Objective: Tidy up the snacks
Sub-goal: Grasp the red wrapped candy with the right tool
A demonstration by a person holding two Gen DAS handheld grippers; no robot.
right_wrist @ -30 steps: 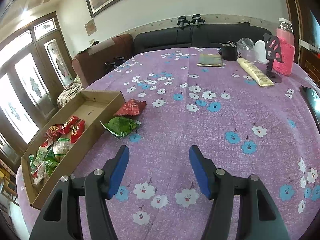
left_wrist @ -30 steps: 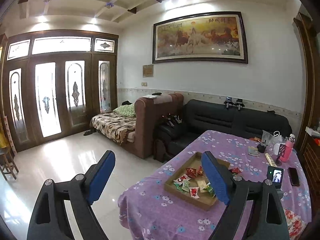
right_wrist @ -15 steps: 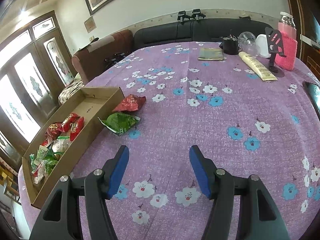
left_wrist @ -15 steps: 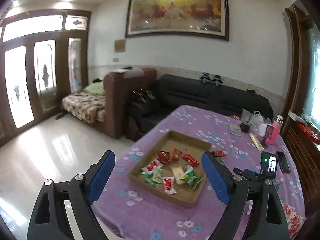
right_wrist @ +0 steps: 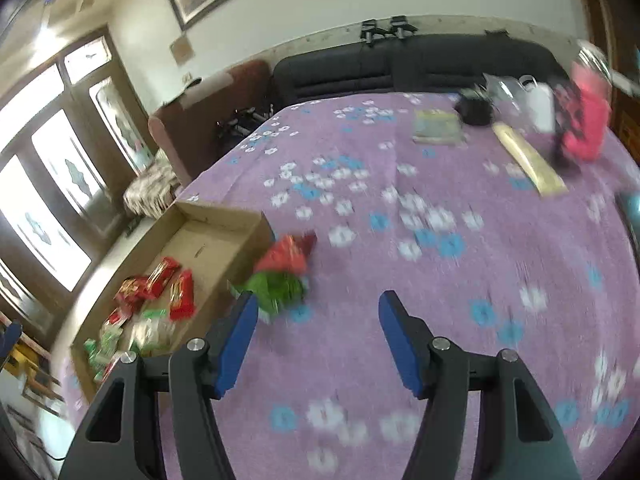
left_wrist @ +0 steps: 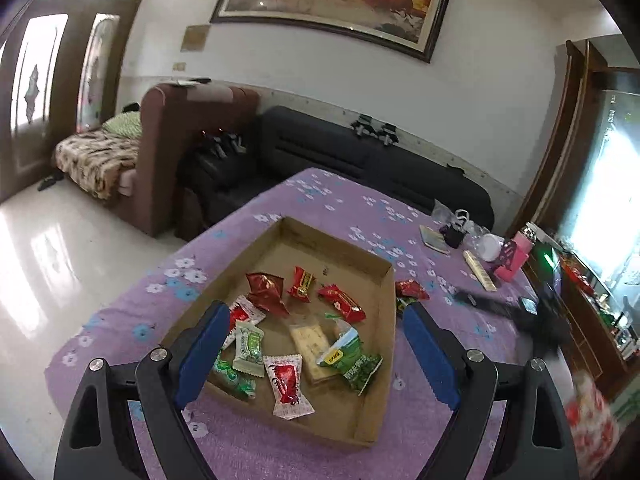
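Observation:
A shallow cardboard tray [left_wrist: 386,312] lies on the purple flowered tablecloth and holds several red, green and white snack packets [left_wrist: 344,303]. My left gripper [left_wrist: 314,354] is open and empty, above the tray's near end. In the right wrist view the tray [right_wrist: 236,232] is at the left. A red packet [right_wrist: 286,256] and a green packet [right_wrist: 276,290] lie on the cloth just outside it. The red one also shows in the left wrist view [left_wrist: 412,289]. My right gripper [right_wrist: 314,340] is open and empty, just short of the green packet. The right view is motion-blurred.
At the table's far right stand a pink bottle [right_wrist: 588,120], a white cup [right_wrist: 538,106], a black cup [right_wrist: 474,110], a long yellow tube [right_wrist: 528,164] and a small booklet [right_wrist: 436,130]. A black sofa [left_wrist: 360,156] runs behind the table. The table edge drops to a tiled floor [left_wrist: 52,248] at left.
My left gripper has swung down and in over the tray. My right gripper has moved forward and left toward the two loose packets. Both stay open.

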